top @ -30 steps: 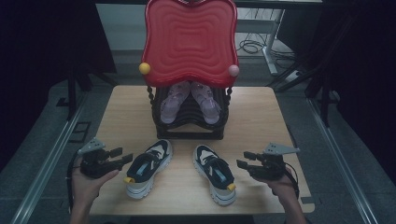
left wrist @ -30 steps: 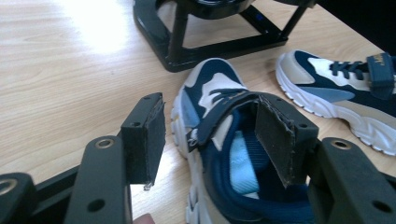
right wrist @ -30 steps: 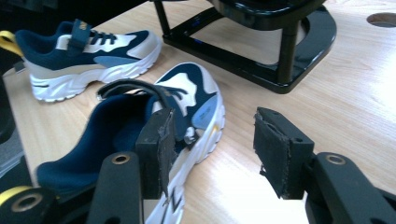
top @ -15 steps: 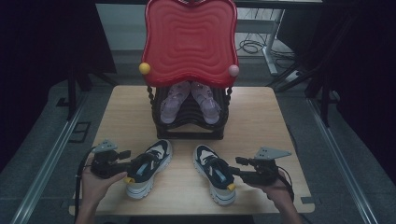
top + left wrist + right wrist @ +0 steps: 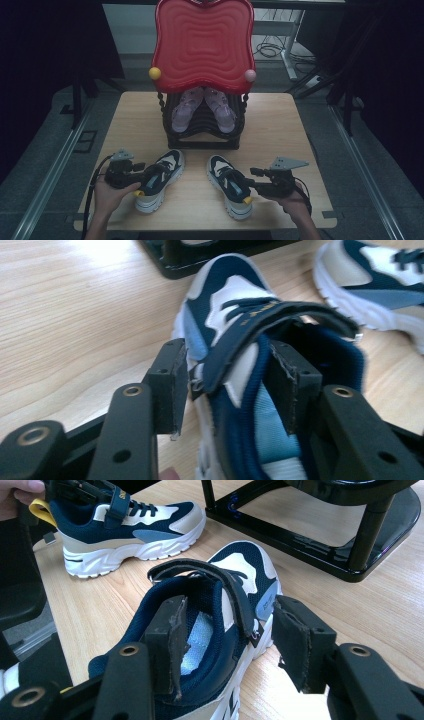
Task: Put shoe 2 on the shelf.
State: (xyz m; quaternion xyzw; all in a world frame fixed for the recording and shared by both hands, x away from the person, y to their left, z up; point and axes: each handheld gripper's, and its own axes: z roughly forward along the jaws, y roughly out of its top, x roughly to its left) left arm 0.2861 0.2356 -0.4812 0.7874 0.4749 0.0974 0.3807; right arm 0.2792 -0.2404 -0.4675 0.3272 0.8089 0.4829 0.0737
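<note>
Two navy-and-white sneakers lie on the wooden table [image 5: 280,130], toes pointing away from me. My left gripper [image 5: 136,171] [image 5: 230,365] straddles the left shoe [image 5: 159,179] [image 5: 225,295] at its collar, one pad outside the side wall and the other inside the opening. Its jaws have just been closing, and a thin gap still shows at the outer pad. My right gripper [image 5: 256,180] [image 5: 232,620] stands open over the right shoe [image 5: 229,186] [image 5: 235,570]. One of its pads is inside the opening, and the other is well clear of the outer side.
A black shoe rack [image 5: 205,142] stands mid-table behind the sneakers with a pair of pink shoes [image 5: 202,107] inside it. A red wavy tray [image 5: 202,45] leans upright on top. The table's front edge is just below my hands.
My left gripper moved right and down onto the left shoe's collar, and its jaws narrowed around the side wall. The right gripper edged slightly left at the right shoe's heel.
</note>
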